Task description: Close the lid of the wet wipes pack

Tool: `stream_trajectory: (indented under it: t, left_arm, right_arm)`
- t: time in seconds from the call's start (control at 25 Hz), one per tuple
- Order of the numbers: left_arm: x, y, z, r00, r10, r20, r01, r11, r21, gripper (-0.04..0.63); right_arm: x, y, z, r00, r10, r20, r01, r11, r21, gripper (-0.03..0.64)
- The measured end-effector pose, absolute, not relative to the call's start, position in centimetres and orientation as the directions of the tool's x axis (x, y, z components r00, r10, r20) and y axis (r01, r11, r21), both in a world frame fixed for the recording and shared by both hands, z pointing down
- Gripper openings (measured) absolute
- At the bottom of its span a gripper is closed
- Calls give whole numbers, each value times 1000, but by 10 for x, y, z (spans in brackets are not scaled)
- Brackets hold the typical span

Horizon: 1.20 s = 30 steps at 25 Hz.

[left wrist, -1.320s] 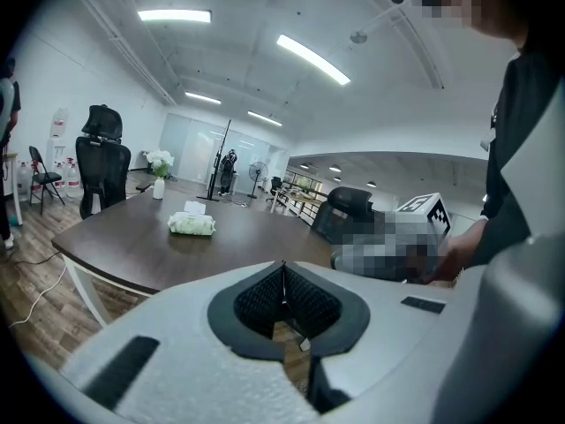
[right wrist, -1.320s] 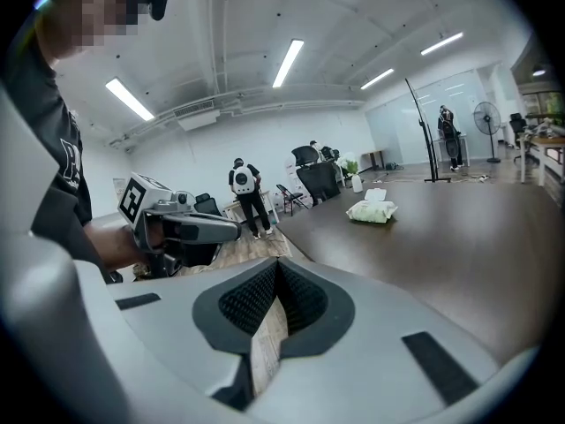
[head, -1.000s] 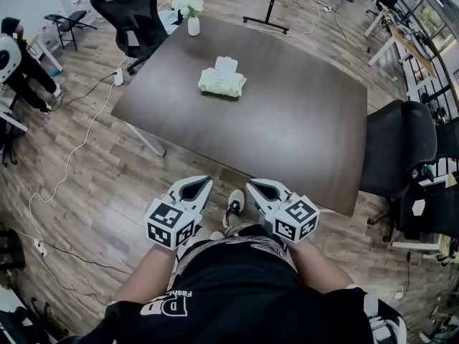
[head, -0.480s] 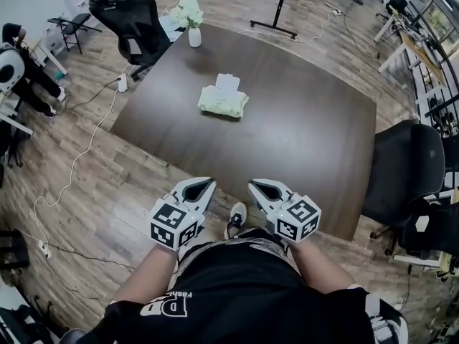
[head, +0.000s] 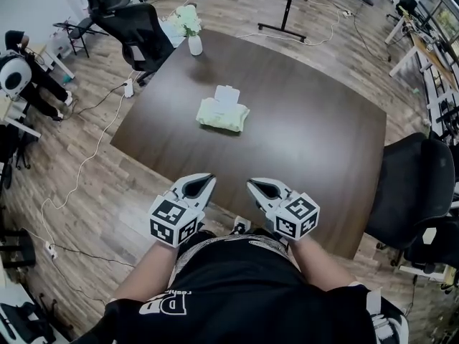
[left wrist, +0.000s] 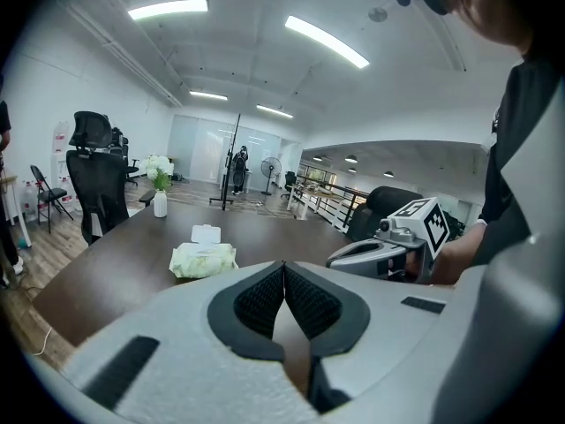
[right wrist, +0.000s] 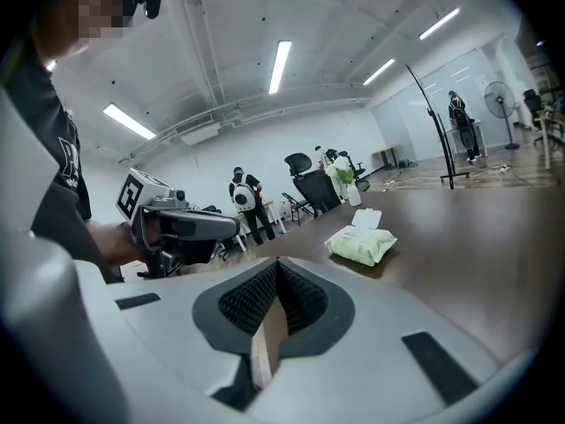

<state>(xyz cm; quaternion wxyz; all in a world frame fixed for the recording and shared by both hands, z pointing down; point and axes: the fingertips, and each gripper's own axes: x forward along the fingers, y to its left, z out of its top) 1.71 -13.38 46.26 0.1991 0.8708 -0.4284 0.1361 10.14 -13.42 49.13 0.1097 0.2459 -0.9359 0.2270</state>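
The pale green wet wipes pack [head: 223, 115] lies near the middle of the dark brown table [head: 315, 142], and its white lid [head: 226, 94] stands flipped open on the far side. The pack shows as well in the left gripper view [left wrist: 204, 259] and in the right gripper view [right wrist: 362, 246]. My left gripper [head: 204, 183] and right gripper [head: 254, 185] hang side by side in front of my body, just short of the table's near edge and far from the pack. Both have their jaws pressed together with nothing between them.
A white vase of flowers [head: 192, 34] stands at the table's far left corner. Black office chairs sit at the far left [head: 140, 27] and at the right [head: 416, 185]. A black stand [head: 287, 6] is beyond the table, a person [head: 18, 70] at the left, and cables lie on the wood floor.
The table and pack have drawn nearer as the person walks toward them. Both grippers keep the same stance, side by side and shut.
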Motion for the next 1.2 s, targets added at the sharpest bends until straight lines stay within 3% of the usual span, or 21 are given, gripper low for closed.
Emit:
stream_trajectory:
  t: [0.68,1.2]
  left_arm:
    - [-11,-207,471,635,-636,439,-763,-606,226,18]
    - [-68,-278,482,728,-521,445,-659,-711,246,19]
  right_arm:
    - [83,-220,485,-796,-515,317,-603,715,-354,5]
    - [39,-316,493,-630,-656,415,-765,618,-182,6]
